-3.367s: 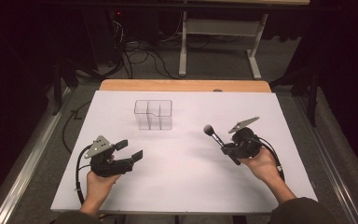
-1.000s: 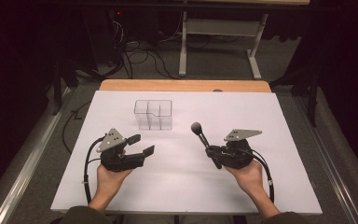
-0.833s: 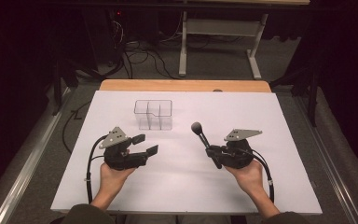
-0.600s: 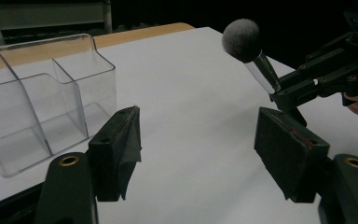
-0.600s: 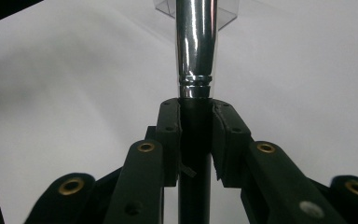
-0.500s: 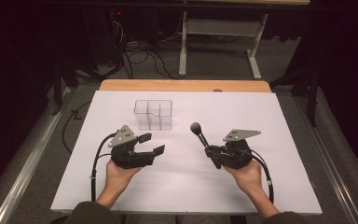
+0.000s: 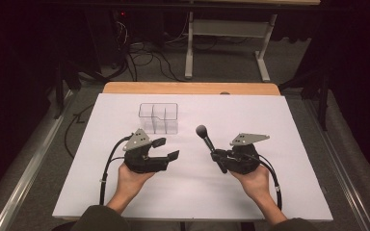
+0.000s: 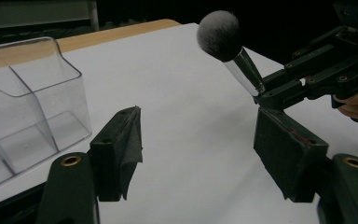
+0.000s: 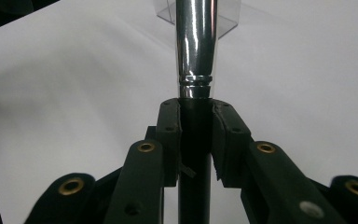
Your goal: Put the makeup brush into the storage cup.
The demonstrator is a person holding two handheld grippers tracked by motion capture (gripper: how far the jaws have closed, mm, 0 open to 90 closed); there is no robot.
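Clear plastic organizer [image 7: 158, 117], divided into compartments, stands upright on the white sheet [image 7: 125, 192] that covers the table; we take it as our landmark; a strip of bare wooden table edge [image 7: 190, 88] lies beyond it.

Item one: makeup brush [image 7: 204, 138], dark handle, chrome ferrule, rounded soft head; we find it to the right of the organizer, raised off the sheet, head tilted toward the organizer and well apart from it; in the left gripper view its head [image 8: 218, 29] shows grey-white at the tips.

Item two: right gripper [image 7: 220, 161], right of and nearer us than the organizer; we note its jaws clamped on the brush's dark handle just below the ferrule, pads pressed to both sides [image 9: 194, 135]; the organizer's base shows past the ferrule in the right gripper view.

Item three: left gripper [image 7: 166, 149], just in front of the organizer on our side, near it but not touching; we record its jaws parted with nothing between them, having just narrowed a little; in the left gripper view the organizer [image 8: 28, 102] sits left of its two pads.
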